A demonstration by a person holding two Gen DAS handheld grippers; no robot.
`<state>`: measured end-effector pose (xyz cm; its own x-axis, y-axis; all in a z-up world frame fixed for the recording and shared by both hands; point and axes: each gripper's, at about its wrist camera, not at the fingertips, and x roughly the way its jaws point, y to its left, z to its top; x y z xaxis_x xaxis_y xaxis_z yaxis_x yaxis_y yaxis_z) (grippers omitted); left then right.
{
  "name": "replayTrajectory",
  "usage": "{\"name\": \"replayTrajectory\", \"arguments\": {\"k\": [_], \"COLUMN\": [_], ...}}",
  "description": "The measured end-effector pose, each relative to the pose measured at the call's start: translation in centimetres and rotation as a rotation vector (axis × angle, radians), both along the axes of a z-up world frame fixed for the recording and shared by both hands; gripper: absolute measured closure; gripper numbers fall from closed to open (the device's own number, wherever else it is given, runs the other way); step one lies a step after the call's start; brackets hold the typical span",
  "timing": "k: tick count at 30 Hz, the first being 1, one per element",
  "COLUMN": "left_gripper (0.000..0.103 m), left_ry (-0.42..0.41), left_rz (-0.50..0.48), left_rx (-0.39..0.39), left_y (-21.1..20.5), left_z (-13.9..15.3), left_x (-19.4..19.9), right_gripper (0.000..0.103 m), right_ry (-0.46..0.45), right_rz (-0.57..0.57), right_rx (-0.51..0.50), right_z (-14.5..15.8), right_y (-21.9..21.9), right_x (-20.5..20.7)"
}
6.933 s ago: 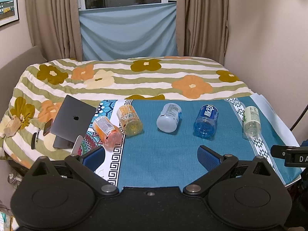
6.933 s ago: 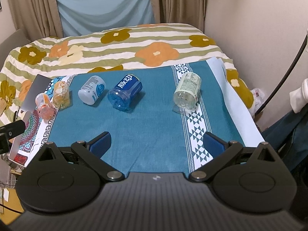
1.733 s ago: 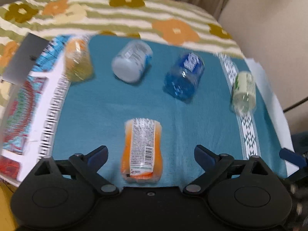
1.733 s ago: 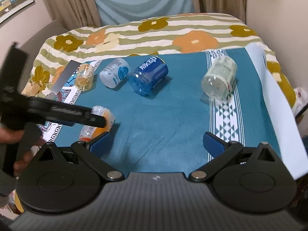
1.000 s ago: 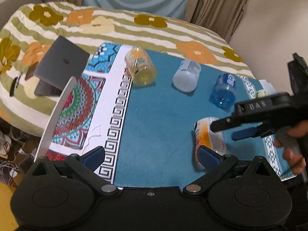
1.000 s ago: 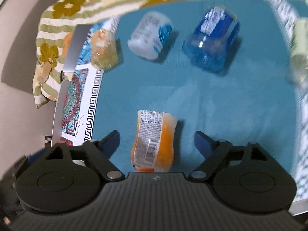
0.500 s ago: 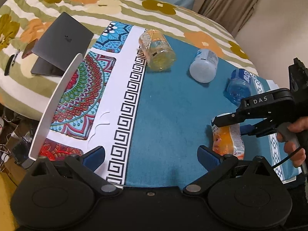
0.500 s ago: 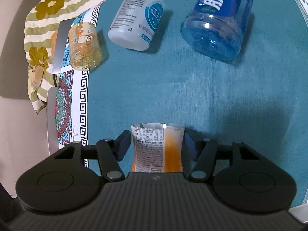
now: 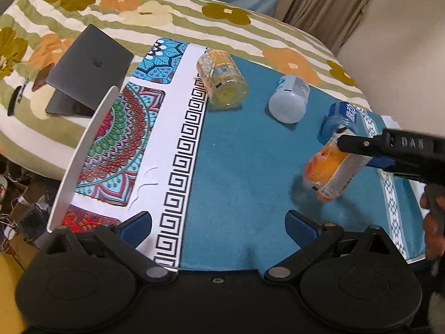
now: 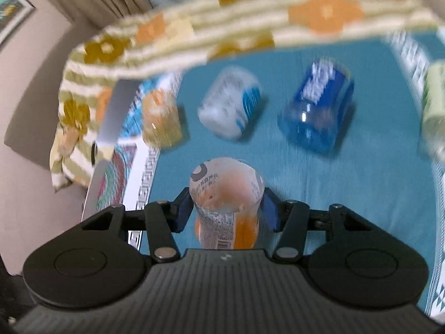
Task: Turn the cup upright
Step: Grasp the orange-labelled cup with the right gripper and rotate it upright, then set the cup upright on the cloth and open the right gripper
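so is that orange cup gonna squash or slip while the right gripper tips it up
The orange cup looks like thin clear plastic, so it probably flexes under the right gripper. It appears empty, likely light. Its round, smooth wall could twist between the pads.

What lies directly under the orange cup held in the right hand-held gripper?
Under the tilted orange cup in the right hand-held gripper is teal cloth with a shadow. The table beneath is covered.
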<state>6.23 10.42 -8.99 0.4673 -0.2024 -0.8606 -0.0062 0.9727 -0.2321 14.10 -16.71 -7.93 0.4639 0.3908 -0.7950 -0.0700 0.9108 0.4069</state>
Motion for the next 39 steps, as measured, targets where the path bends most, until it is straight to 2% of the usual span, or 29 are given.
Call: {"name": "replayTrajectory", "arguments": {"k": [3,6,8,14,17,32,34,36,39], "left_gripper": [0.0,0.0,0.0,0.0,0.0,0.0,0.0,0.0,0.0], "left_ry": [-0.009,-0.013,-0.009,-0.002,-0.004,-0.021,-0.027,-0.033,-0.03], "left_rz": [-0.002,-0.007,-0.007,-0.009,-0.007,0.0,0.0,0.0,-0.001], "left_rx": [0.02,0.038,0.046,0.056,0.054,0.045,0.047,0.049,0.045], "left_y": [0.1,0.1,0.1,0.1,0.2,0.5,0.5,0.4,0.3], "left_z": [0.1,-0.1,-0.4,-1.0,-1.0,-0.5,-0.3,-0.1,0.2], "left_x": [-0.5,-1.2,-1.6,-2.9,-3.2,-3.8,-3.8,-3.9,-3.9], "right_gripper": [0.035,0.035,0.035,0.034,0.034,0.031,0.023,0.0,0.0], "right_ry": [-0.152,-0.292,-0.335,-0.453,-0.471,-0.449,-0.443,-0.434,-0.438], "right_rz": [0.001,0.039,0.061,0.095,0.09,0.047,0.04,0.028,-0.005], "right_rx": [-0.081,-0.23,-0.287,-0.338,-0.348,-0.345,-0.335,-0.325,-0.323], "right_z": [0.4,-0.4,-1.5,-3.6,-4.0,-4.0,-4.1,-4.2,-4.1], "right_y": [0.9,2.6,3.7,4.8,5.0,5.2,5.3,5.2,5.2], "right_x": [-2.9,-5.5,-6.6,-9.3,-9.9,-10.6,-10.5,-10.4,-10.4]}}
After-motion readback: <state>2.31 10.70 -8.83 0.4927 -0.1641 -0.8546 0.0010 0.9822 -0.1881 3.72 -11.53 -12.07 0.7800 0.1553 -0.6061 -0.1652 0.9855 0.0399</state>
